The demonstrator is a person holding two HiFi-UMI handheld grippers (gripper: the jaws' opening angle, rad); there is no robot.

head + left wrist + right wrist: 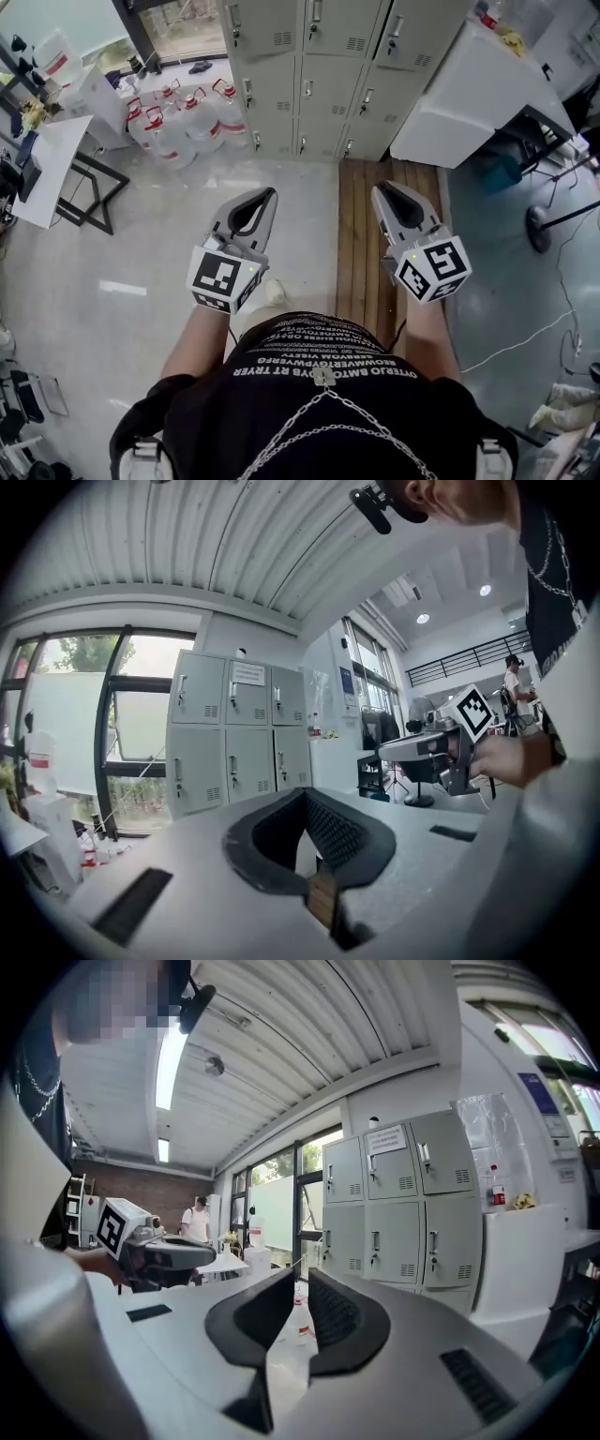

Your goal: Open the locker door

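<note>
A bank of grey lockers (309, 75) stands against the far wall, every door closed, each with a small handle and a vent. It also shows in the left gripper view as the lockers (234, 733) and in the right gripper view as the lockers (394, 1204). Both grippers are held level, side by side and well short of the doors. My left gripper (266, 195) has its tips together, as the left gripper (300, 794) shows in its own view, and holds nothing. My right gripper (383, 191) shows a narrow gap between its pads in the right gripper (300, 1277) view, with nothing between them.
Several water jugs (178, 117) sit on the floor left of the lockers. A white table (56, 159) stands at the left and a white cabinet (469, 94) at the right. A wooden floor strip (375, 234) leads to the lockers. A round-based stand (539, 225) and cables lie at the right.
</note>
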